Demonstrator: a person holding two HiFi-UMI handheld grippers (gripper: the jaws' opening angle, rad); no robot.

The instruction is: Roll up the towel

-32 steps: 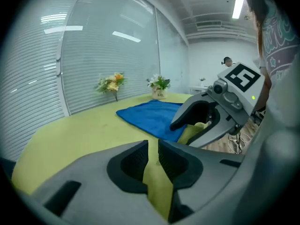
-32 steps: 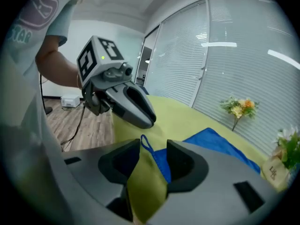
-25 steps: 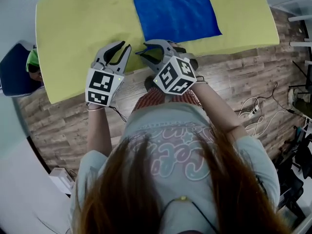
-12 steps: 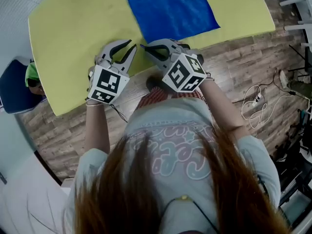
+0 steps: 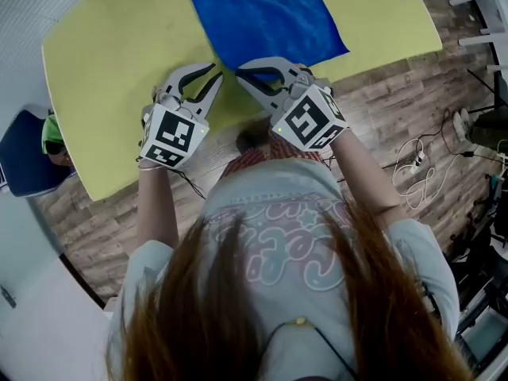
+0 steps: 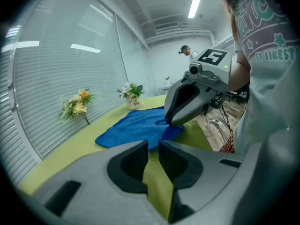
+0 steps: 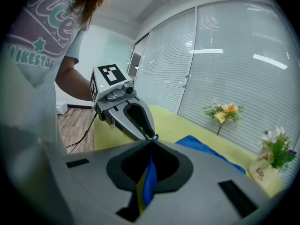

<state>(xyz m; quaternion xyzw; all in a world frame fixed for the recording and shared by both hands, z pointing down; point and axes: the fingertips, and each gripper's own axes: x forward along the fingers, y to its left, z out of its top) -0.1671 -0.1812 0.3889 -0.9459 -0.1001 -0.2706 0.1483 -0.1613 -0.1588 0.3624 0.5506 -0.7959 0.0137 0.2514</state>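
The blue towel (image 5: 266, 14) lies flat on the yellow table (image 5: 111, 62), its near corner pointing at me. My right gripper (image 5: 238, 73) is shut on that corner, and blue cloth (image 7: 147, 182) shows pinched between its jaws. In the left gripper view the right gripper (image 6: 165, 122) holds the corner slightly raised off the towel (image 6: 131, 128). My left gripper (image 5: 213, 76) hovers just left of the corner over bare table, shut with nothing in it. Only yellow table shows past the left gripper (image 6: 153, 146).
A blue chair (image 5: 20, 153) stands left of the table. Cables (image 5: 429, 173) lie on the wooden floor at right. Flowers (image 6: 77, 104) and a small vase (image 6: 132, 95) stand at the table's far side. A person (image 6: 186, 50) stands far off.
The right gripper's jaws have closed on the towel's near corner and lifted it a little. The left gripper has shifted towards the corner and rolled somewhat.
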